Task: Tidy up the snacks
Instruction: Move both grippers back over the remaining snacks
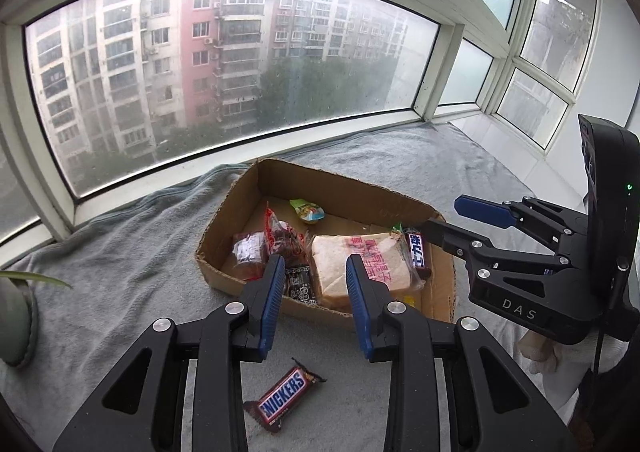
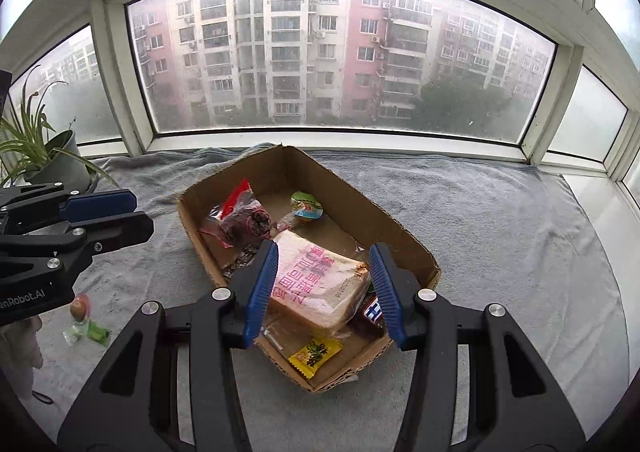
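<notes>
A shallow cardboard box (image 1: pixel 340 188) (image 2: pixel 400 236) lies on the grey towel and holds a wrapped bread slice (image 1: pixel 376 256) (image 2: pixel 316 284), a red packet (image 1: pixel 280 236) (image 2: pixel 240 220), a jelly cup (image 1: pixel 308 210) (image 2: pixel 306 206), a Snickers bar (image 1: pixel 416 252) and a yellow packet (image 2: pixel 314 352). Another Snickers bar (image 1: pixel 286 398) lies on the towel in front of the box. My left gripper (image 1: pixel 316 272) hovers over the box's near edge, open and empty. My right gripper (image 2: pixel 324 252) (image 1: pixel 472 220) hangs above the bread, open, gripping nothing.
A potted plant (image 2: pixel 48 156) (image 1: pixel 16 324) stands at the towel's left end. A small egg-shaped snack (image 2: pixel 79 306) and green candy (image 2: pixel 96 332) lie on the towel left of the box. The window frame (image 2: pixel 320 138) runs right behind the box.
</notes>
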`<action>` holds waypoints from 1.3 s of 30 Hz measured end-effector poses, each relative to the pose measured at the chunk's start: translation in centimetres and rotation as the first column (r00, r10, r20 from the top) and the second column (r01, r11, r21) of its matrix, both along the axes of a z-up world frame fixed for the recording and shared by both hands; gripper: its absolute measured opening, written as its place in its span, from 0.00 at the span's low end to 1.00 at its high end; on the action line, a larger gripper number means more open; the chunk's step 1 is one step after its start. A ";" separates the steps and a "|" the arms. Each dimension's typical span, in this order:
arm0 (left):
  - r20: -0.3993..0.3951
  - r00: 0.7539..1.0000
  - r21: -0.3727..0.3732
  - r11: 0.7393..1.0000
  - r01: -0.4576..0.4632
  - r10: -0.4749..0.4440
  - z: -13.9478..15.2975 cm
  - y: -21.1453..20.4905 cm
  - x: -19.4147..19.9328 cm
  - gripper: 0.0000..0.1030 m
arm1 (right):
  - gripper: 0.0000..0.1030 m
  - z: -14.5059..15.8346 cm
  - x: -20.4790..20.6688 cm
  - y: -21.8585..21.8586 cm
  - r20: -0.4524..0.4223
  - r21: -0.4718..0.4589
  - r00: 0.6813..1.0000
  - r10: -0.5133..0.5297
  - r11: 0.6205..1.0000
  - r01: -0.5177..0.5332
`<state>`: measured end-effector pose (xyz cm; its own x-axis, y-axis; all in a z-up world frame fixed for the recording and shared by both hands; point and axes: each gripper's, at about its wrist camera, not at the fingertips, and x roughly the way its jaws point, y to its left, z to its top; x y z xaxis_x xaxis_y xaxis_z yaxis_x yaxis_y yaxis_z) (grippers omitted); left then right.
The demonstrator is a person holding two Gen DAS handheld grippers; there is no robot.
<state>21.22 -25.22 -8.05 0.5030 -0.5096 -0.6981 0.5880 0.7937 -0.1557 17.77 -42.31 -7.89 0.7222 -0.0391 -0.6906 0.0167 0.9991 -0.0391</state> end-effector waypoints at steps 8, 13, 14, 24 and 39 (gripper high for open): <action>0.021 0.999 -0.015 0.999 -0.029 0.029 1.4 3.3 -2.3 0.29 | 0.50 1.3 -3.0 3.2 0.023 0.027 0.998 0.055 0.998 -0.055; 0.036 0.998 -0.019 0.999 -0.048 0.049 1.8 6.3 -4.2 0.42 | 0.67 1.7 -5.1 5.1 0.043 0.040 0.995 0.092 0.995 -0.094; 0.037 0.997 -0.019 0.998 -0.060 0.060 1.9 7.2 -4.5 0.42 | 0.67 1.7 -5.5 5.4 0.043 0.044 0.994 0.099 0.994 -0.100; 0.000 0.976 -0.049 0.975 -0.219 0.219 0.8 16.9 -7.5 0.49 | 0.80 0.3 -8.4 7.3 0.022 0.114 0.991 0.131 0.985 -0.133; -0.148 0.933 -0.041 0.941 -0.336 0.327 -4.8 22.7 -11.5 0.49 | 0.80 -4.6 -9.1 8.4 -0.076 0.220 0.988 0.132 0.969 -0.112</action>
